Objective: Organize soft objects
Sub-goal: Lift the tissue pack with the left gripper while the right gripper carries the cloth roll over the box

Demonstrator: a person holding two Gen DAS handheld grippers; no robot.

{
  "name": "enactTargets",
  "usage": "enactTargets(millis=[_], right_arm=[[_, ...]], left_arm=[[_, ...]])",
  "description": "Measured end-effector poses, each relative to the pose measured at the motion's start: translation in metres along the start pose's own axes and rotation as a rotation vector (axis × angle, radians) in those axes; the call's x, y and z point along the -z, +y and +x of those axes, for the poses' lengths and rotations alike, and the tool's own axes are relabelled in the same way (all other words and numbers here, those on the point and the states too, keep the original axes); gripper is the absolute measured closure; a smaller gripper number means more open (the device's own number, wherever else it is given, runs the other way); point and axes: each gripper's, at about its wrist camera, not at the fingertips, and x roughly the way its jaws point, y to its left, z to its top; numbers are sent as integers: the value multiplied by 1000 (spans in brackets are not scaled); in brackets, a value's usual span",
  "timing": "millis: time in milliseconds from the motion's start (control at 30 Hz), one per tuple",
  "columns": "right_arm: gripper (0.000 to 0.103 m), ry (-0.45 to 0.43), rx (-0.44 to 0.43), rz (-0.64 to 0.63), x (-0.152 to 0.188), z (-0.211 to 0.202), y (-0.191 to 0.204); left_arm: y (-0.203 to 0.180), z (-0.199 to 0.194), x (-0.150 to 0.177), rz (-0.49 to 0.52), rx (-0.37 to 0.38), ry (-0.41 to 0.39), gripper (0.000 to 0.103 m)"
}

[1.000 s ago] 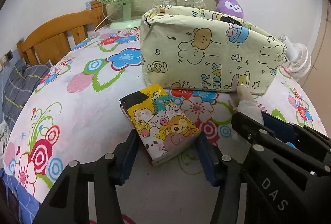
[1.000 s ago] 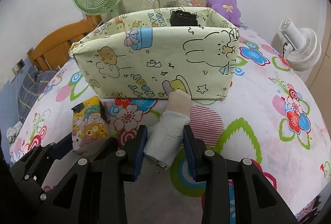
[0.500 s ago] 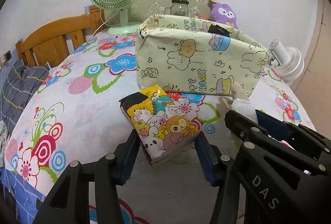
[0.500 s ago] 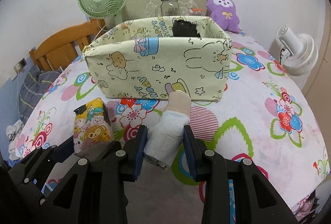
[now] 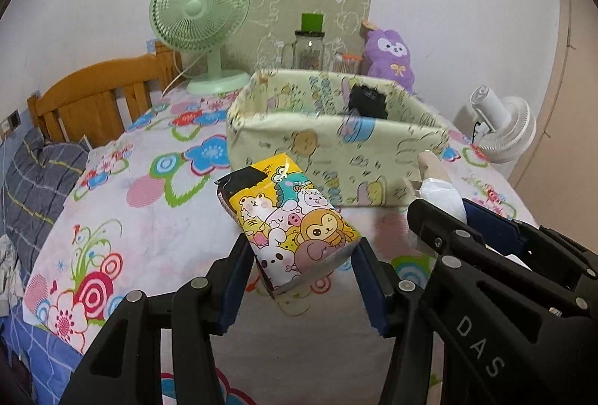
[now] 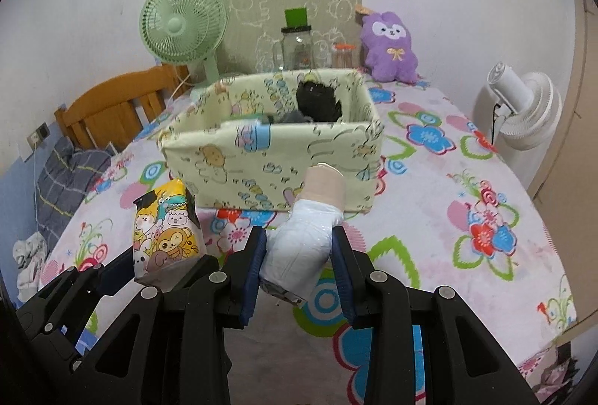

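My left gripper is shut on a yellow cartoon-print tissue pack and holds it above the floral tablecloth, in front of the pale yellow fabric storage box. The pack also shows in the right wrist view. My right gripper is shut on a white wrapped roll with a beige end, lifted just before the box. The roll shows beside the left gripper. A black soft item lies inside the box.
Behind the box stand a green desk fan, a glass jar with a green lid and a purple plush toy. A white fan stands at the right edge. A wooden headboard is at the left.
Both grippers have risen with their loads and pulled back from the box, so its open top and contents now show. Grips are unchanged.
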Motion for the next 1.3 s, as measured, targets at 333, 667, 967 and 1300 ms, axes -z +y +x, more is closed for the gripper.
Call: enactTargets(millis=[333,667,967,1300], right_arm=[[65,-47,16,2,-18,-20,-5],[65,-95,5,-2,-38,-39,-6],[65,-132,-1,-4,-56,-49,-8],[65,-156,-21,-10,-75,-46,-8]], left_arm=[[-6,-16,-19,18,-4,-46,48],[-11,-32,-39,27,2,-90,48],[-16,-42,-56,35,-1,-127,48],[-15,-38,-74,33,-6,-147,48]])
